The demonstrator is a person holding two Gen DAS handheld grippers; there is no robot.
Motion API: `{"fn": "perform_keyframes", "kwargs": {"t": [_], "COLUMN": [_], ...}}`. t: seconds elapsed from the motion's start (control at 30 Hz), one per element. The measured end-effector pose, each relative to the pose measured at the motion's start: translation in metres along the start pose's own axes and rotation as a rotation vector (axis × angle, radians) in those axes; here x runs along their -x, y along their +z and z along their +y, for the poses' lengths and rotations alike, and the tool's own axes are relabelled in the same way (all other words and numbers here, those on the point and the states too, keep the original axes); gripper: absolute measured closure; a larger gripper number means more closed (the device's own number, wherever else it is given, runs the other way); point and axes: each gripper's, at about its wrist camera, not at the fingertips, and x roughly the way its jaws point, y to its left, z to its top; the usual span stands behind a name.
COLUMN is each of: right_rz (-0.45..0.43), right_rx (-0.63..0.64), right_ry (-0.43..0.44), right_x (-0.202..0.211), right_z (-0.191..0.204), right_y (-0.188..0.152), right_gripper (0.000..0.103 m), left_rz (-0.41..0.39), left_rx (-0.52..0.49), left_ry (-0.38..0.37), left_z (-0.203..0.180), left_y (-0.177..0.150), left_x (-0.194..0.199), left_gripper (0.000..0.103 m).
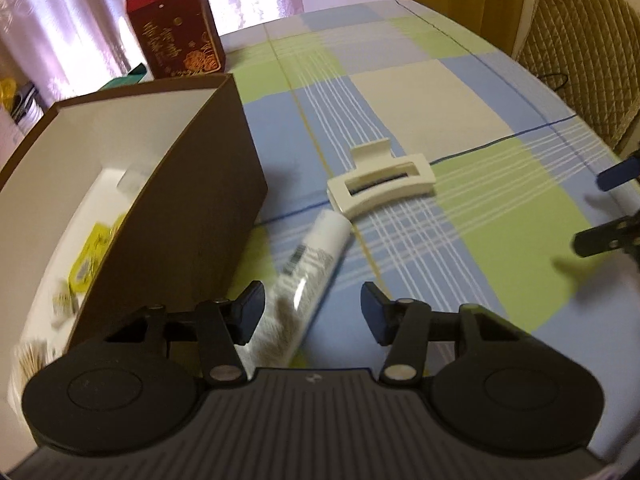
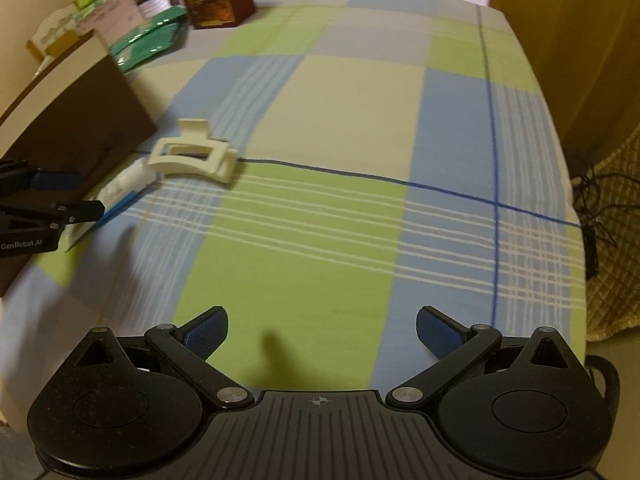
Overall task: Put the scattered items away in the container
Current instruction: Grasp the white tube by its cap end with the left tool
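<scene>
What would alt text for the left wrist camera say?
The left gripper hovers with jaws apart over a white tube on a checked tablecloth. A cream hair clip lies just beyond, a brown box on the left.

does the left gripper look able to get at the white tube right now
Probably yes: the left gripper is open over the white tube, whose near end lies between its fingers. The brown box stands close beside.

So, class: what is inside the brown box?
Inside the brown box, yellow packets and small pale items lie on its white floor. The near wall hides the rest of the floor.
</scene>
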Motion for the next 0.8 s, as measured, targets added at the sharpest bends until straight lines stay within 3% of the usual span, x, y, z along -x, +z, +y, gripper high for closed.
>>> {"fn": "perform_keyframes", "kwargs": {"t": [0.2,0.3,0.43,0.57,0.67,0.77,0.8], "right_rz": [0.003,-0.001,0.003,0.006,0.004,0.002,0.001], "right_rx": [-0.058,-0.06,-0.049,-0.037,-0.026,-0.017,-0.014], "right_ry": [-0.03,-0.034,-0.031,-0.02,-0.01,-0.003,-0.001], "right_x": [-0.001,-0.001,-0.003,-0.007,-0.01,-0.012,-0.012], "right_z": [-0.018,-0.021,-0.021,-0.021,-0.019,-0.017,-0.017], "right_y": [0.004,0.007,0.009,0.013,0.016,0.019,0.02], "right_gripper": [0.0,0.0,0.0,0.0,0.0,0.0,0.0], "left_rz": [0.013,0.041,0.047,0.093,0.15,0.134,0.118], "left_rx": [-0.005,0.003,0.011,0.057,0.124,0.096,0.08], "left_ry": [-0.017,-0.039,-0.012,0.018,-0.013,-0.012,-0.006], "left_z": [0.003,0.002,0.0,0.0,0.001,-0.004,-0.005], "left_y": [0.013,0.015,0.01,0.0,-0.014,-0.017,-0.015], "left_x": [-0.022,-0.031,-0.029,-0.016,-0.009,-0.003,-0.003], "left_gripper": [0.055,0.071,0.079,0.095,0.094,0.089,0.082]}}
